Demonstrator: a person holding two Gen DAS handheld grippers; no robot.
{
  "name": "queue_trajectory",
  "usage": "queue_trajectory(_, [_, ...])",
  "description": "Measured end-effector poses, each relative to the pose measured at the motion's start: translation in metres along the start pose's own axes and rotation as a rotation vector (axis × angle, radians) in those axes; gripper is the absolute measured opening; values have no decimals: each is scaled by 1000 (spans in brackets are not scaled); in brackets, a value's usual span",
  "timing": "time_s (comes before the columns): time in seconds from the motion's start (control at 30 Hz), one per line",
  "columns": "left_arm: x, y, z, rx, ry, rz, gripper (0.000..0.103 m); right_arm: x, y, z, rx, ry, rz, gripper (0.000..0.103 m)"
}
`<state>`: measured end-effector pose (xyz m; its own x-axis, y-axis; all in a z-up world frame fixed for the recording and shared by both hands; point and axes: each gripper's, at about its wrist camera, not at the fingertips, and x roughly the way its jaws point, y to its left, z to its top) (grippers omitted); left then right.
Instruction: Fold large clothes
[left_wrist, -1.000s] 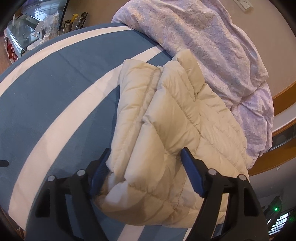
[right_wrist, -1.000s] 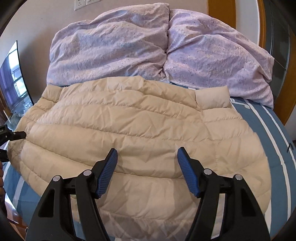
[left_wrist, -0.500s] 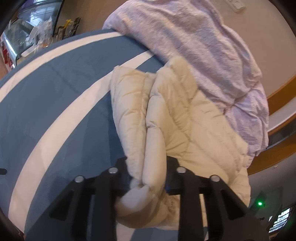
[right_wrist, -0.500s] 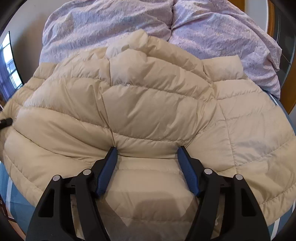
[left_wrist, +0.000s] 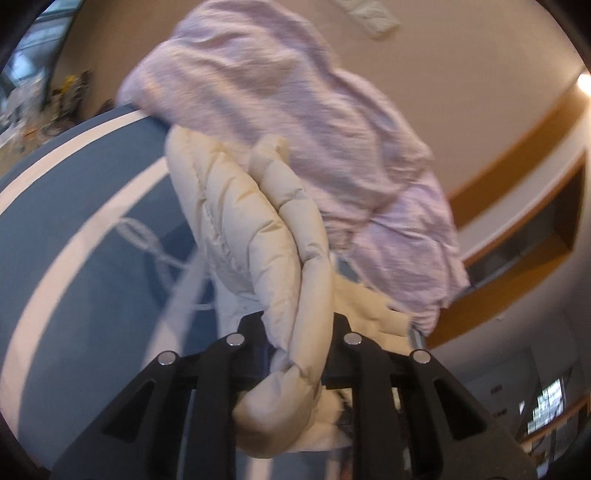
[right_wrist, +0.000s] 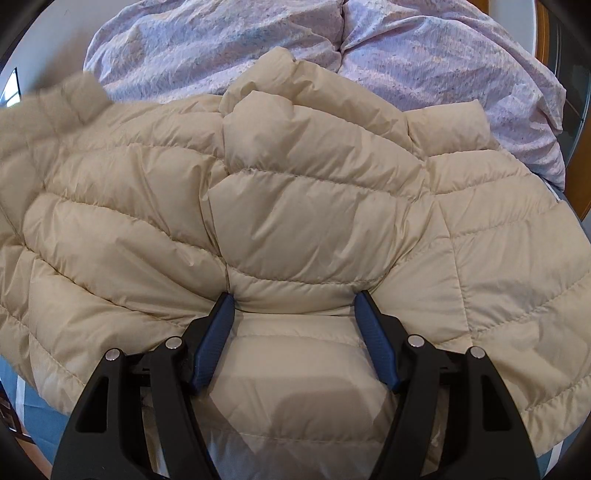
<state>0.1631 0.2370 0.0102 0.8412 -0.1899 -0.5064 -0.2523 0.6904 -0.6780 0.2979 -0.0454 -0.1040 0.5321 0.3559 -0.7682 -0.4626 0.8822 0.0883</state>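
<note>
Down jacket (right_wrist: 295, 206), cream, quilted: we judge it light, soft, slippery-shelled, best taken by bunched edges. Our left gripper (left_wrist: 291, 332) has just been closing and pinches its edge beside the lilac duvet (left_wrist: 295, 110); our right gripper (right_wrist: 295, 317), jaws wide, presses a puffed panel, not clamped.

We see even, soft daylight in both views. Left wrist view: heavy motion blur overall, bright lamp glare (left_wrist: 584, 82) at upper right. Right wrist view: sharp, w/ blurred patch upper left. Fisheye bends edges; dark vignette at corners.
</note>
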Motion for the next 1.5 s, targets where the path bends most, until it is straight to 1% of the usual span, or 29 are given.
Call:
queue_trajectory(0.1, [7, -40, -8, 59, 19, -79, 18, 1, 0, -1, 4, -2, 2, 69])
queue_trajectory(0.2, [19, -75, -20, 108, 56, -137, 18, 3, 0, -2, 10, -2, 4, 69])
queue_trajectory(0.3, [35, -101, -32, 139, 97, -174, 18, 3, -1, -1, 15, -1, 9, 69])
queue_trajectory(0.43, [54, -123, -46, 157, 139, -198, 18, 3, -3, -1, 24, -1, 21, 69])
queue_trajectory(0.67, [78, -141, -62, 164, 198, -226, 19, 2, -8, -1, 40, -4, 44, 69])
queue_trajectory(0.93, [102, -146, -78, 158, 247, -229, 19, 0, -24, 1, 62, -17, 84, 69])
queue_trajectory(1.1, [122, -147, -82, 147, 277, -201, 19, -6, -36, 2, 72, -29, 101, 69])
queue_trajectory(1.3, [142, -147, -97, 152, 314, -159, 19, -15, -53, 1, 70, -51, 84, 69])
queue_trajectory(1.33, [144, -147, -99, 157, 318, -153, 19, -17, -55, 0, 70, -19, 84, 69])
queue_trajectory(1.5, [151, -153, -109, 174, 329, -139, 19, -23, -66, -2, 72, -33, 72, 69])
